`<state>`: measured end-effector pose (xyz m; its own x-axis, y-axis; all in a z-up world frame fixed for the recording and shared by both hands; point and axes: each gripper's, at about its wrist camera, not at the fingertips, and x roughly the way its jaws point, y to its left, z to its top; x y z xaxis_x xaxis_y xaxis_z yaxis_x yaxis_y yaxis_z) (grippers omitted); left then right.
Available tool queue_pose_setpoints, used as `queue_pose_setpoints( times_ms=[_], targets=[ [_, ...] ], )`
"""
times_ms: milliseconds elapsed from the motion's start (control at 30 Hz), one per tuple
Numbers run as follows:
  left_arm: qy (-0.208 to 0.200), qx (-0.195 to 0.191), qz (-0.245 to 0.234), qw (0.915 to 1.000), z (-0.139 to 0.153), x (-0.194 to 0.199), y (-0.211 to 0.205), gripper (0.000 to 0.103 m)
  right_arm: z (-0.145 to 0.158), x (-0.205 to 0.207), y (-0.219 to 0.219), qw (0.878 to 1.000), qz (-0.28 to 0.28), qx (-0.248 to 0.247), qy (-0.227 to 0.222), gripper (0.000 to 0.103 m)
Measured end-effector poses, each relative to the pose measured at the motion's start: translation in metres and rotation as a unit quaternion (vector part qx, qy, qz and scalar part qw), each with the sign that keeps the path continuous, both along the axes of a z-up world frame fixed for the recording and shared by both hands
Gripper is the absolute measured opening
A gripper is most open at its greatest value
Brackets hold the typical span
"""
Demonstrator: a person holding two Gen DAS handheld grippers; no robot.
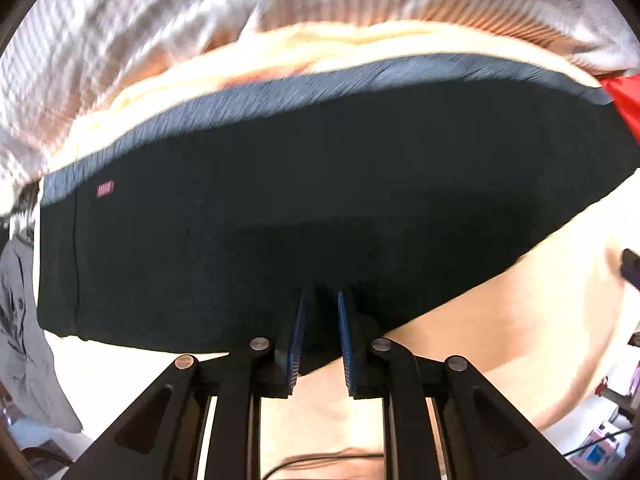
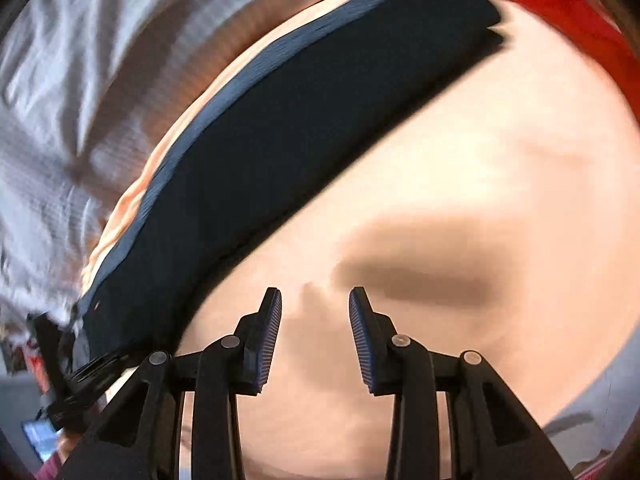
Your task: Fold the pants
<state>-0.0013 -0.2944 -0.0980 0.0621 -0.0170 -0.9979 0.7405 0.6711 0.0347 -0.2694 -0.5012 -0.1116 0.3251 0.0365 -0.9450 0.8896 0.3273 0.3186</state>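
- Lay flat on a cream-coloured surface: dark pants, folded into a long band, blue-grey waistband along the far side.
- Showed a small pink label near the waistband's left end.
- Left gripper: pointed down at the near edge of the pants, jaws drawn close with a fold of the dark cloth pinched between the blue pads.
- Right gripper: jaws parted, nothing between them, only bare cream surface and their own shadow beneath.
- Seen from the right wrist: pants stretched diagonally from lower left to upper right, well clear of the right fingertips.
- Beyond the far edge of the surface: crumpled pale grey-white ribbed fabric.
- At the far right corner: red cloth, touching the end of the pants.
- Off the left edge: a grey garment, hanging.
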Motion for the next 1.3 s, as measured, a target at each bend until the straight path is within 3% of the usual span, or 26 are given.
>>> queue_pose_setpoints(
  times_ms=[133,300,433,533,600,667,700,767,800,867,967,1067,1167,1233,1300],
  targets=[
    [0.007,-0.033,-0.006,0.9994,0.011,-0.016,-0.055,0.018,0.009,-0.024,-0.032,0.999,-0.031,-0.034,0.022,0.035],
    [-0.013,-0.046,0.008,0.9988,-0.002,-0.028,-0.126,0.018,0.019,-0.026,-0.079,0.996,-0.041,-0.07,0.031,0.033],
    [-0.004,-0.024,0.03,0.9993,-0.029,-0.031,-0.153,0.018,0.025,-0.011,-0.118,0.993,-0.028,-0.113,0.029,0.033],
    [-0.038,-0.013,0.02,0.999,-0.034,-0.041,-0.163,0.018,0.021,-0.005,-0.145,0.989,-0.002,-0.146,0.036,0.033],
    [-0.053,-0.009,0.006,0.9985,-0.037,-0.051,-0.173,0.018,0.002,-0.01,-0.158,0.989,0.003,-0.132,0.065,0.033],
    [-0.053,-0.008,0.007,0.9985,-0.037,-0.052,-0.177,0.018,-0.013,-0.03,-0.167,0.991,-0.047,-0.096,0.08,0.031],
    [-0.05,-0.007,0.01,0.9987,-0.038,-0.051,-0.178,0.018,-0.012,-0.045,-0.169,0.991,-0.088,-0.077,0.066,0.031],
    [-0.047,-0.003,0.017,0.9988,-0.041,-0.047,-0.18,0.018,0.003,-0.055,-0.168,0.984,-0.122,-0.097,0.089,0.031],
    [-0.047,-0.001,0.02,0.9987,-0.039,-0.042,-0.181,0.018,0.008,-0.054,-0.168,0.984,-0.123,-0.105,0.076,0.033],
    [-0.049,0.004,0.029,0.9984,-0.038,-0.043,-0.182,0.018,0.022,-0.032,-0.173,0.988,-0.088,-0.123,0.036,0.033],
    [-0.04,0.019,0.038,0.9983,-0.034,-0.045,-0.174,0.018,0.029,0.031,-0.177,0.992,0.026,-0.125,-0.02,0.033],
    [-0.013,-0.025,0.049,0.9984,-0.014,-0.042,-0.184,0.018,0.021,0.092,-0.165,0.985,0.133,-0.093,-0.067,0.033],
    [-0.021,-0.058,0.036,0.9974,-0.002,-0.035,-0.218,0.018,0.002,0.126,-0.153,0.978,0.184,-0.055,-0.084,0.033],
    [-0.019,-0.065,0.046,0.9966,-0.01,-0.027,-0.239,0.018,-0.016,0.146,-0.146,0.974,0.203,-0.017,-0.098,0.032],
    [-0.006,-0.055,0.072,0.9959,-0.034,-0.015,-0.255,0.018,-0.037,0.16,-0.145,0.972,0.219,-0.002,-0.084,0.031]
  ],
)
